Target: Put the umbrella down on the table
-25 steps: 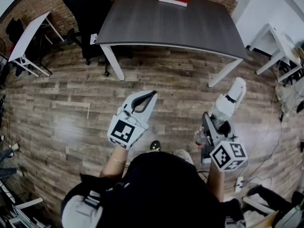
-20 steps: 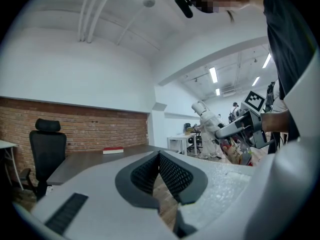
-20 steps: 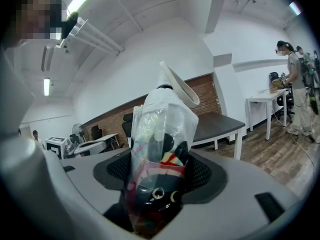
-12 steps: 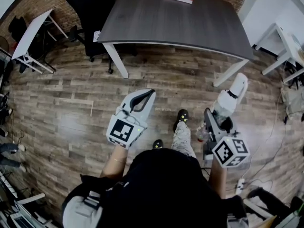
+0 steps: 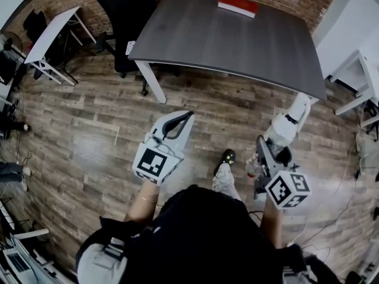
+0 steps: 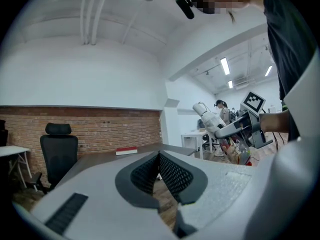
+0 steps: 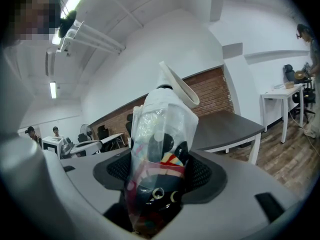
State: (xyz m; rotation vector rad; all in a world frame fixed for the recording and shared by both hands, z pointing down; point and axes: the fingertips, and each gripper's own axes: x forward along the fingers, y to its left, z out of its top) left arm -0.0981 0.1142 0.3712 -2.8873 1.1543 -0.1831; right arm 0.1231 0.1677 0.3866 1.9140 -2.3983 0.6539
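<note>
A folded umbrella (image 5: 288,125) in a clear plastic sleeve, with a white end pointing forward, stands between the jaws of my right gripper (image 5: 272,148), which is shut on it. In the right gripper view the umbrella (image 7: 161,134) fills the middle, its patterned fabric pressed between the black pads (image 7: 200,174). My left gripper (image 5: 189,118) is held level beside it at the left, shut with nothing in it, the pads (image 6: 172,173) meeting at their tips. The dark grey table (image 5: 237,43) lies ahead, beyond both grippers.
A red book (image 5: 238,5) lies at the table's far edge. A black office chair (image 5: 124,7) stands at the table's left corner. White desks (image 5: 53,31) flank the room at left and right (image 5: 361,70). Wooden floor (image 5: 89,129) lies between me and the table.
The table has come nearer and shifted right in the head view as the person stepped forward. Both grippers keep their pose; the right one still grips the umbrella.
</note>
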